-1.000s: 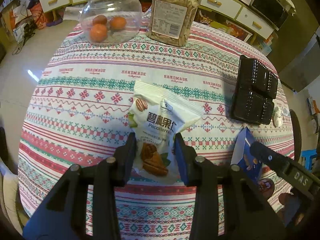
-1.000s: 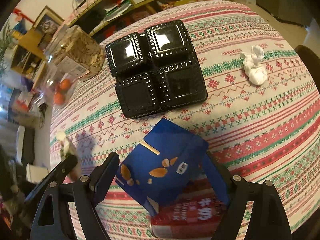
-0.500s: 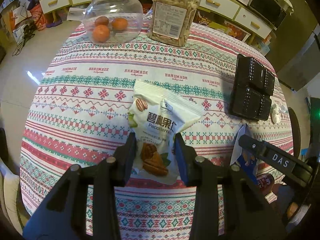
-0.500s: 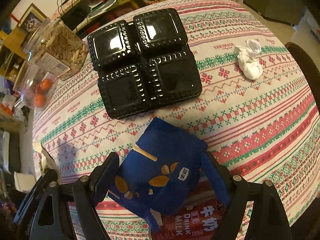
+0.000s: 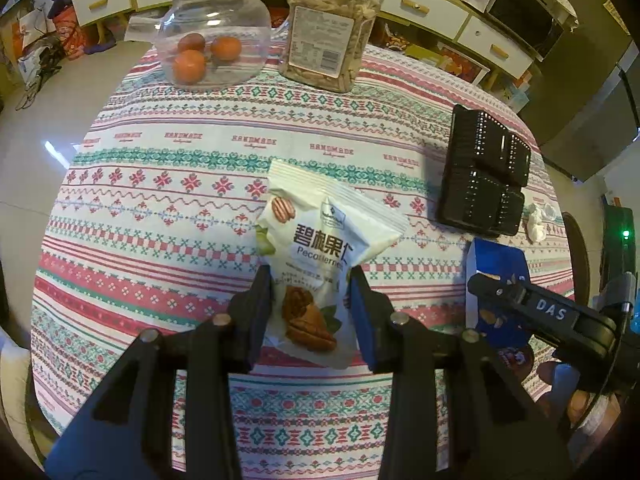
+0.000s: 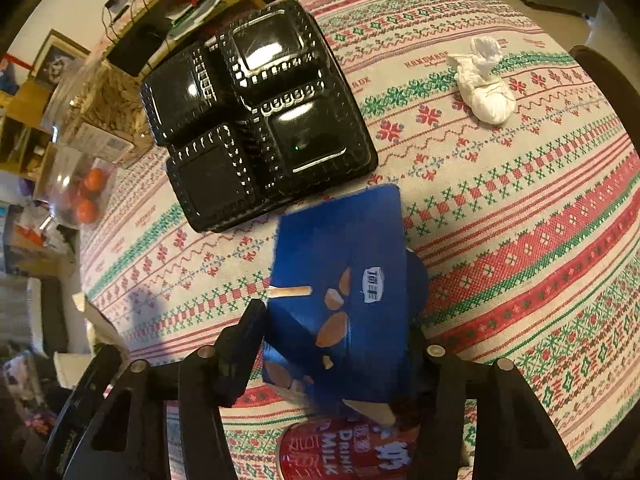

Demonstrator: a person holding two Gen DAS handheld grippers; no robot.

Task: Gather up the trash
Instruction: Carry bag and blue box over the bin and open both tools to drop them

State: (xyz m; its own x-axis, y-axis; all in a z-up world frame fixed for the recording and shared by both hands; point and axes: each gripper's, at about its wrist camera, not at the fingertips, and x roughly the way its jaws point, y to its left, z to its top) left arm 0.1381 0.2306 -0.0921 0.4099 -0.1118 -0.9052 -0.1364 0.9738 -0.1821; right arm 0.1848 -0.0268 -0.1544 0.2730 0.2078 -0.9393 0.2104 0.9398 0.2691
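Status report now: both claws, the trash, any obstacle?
Left claw shut on nut bag. Right claw closing, blue carton between its fingers. Tissue and black tray lie on table. Nothing blocking.

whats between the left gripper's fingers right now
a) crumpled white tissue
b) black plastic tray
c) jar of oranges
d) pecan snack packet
d: the left gripper is clamped on the white pecan snack packet, lifted above the tablecloth.

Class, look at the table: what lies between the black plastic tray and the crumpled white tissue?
Nothing: only bare patterned tablecloth lies between the black plastic tray and the crumpled white tissue. The right wrist view shows it best.
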